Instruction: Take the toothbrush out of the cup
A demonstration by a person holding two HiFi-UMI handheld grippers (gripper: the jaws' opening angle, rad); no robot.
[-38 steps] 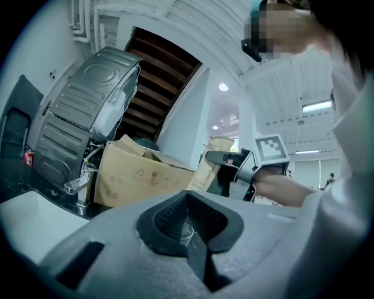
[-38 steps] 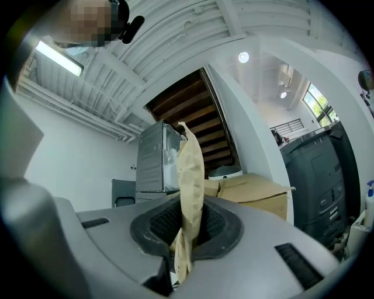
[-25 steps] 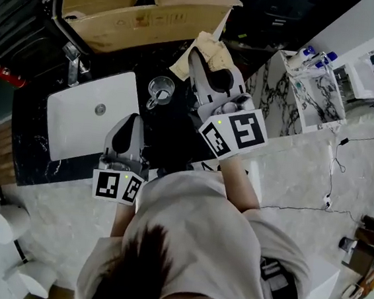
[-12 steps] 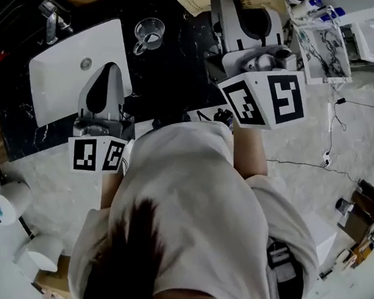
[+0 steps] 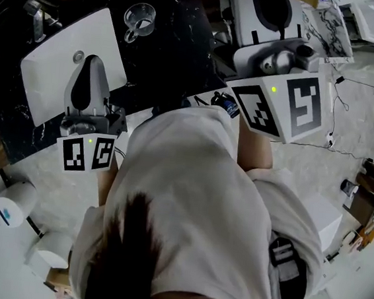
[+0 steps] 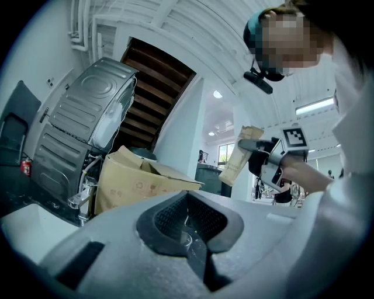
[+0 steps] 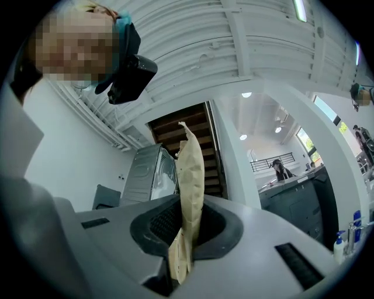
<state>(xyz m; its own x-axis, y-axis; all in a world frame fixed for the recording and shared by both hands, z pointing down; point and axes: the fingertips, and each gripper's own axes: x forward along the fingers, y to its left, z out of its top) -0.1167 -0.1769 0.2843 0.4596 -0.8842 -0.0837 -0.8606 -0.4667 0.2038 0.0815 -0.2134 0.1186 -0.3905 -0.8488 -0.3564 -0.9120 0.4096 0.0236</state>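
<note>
A clear glass cup (image 5: pixel 140 18) with a handle stands on the black counter (image 5: pixel 176 65), right of the white basin (image 5: pixel 52 75). No toothbrush shows in it. My right gripper (image 7: pixel 186 233) is shut on a long beige paper packet (image 7: pixel 190 187) that sticks up between its pads. In the left gripper view that right gripper (image 6: pixel 266 159) is raised with the packet (image 6: pixel 239 162) pointing left. My left gripper (image 5: pixel 90 62) hovers level over the basin's near edge, its jaws closed with nothing between them (image 6: pixel 190 236).
A faucet (image 5: pixel 33 15) stands at the basin's far left. A cardboard box (image 6: pixel 137 182) and a metal washer drum (image 6: pixel 87 131) sit behind the counter. Two paper rolls (image 5: pixel 14 205) lie on the floor at the left. Blue-capped bottles (image 7: pixel 352 233) stand at the right.
The right gripper has risen toward the head camera with the paper packet still in it and looms larger. The left gripper has stayed over the basin.
</note>
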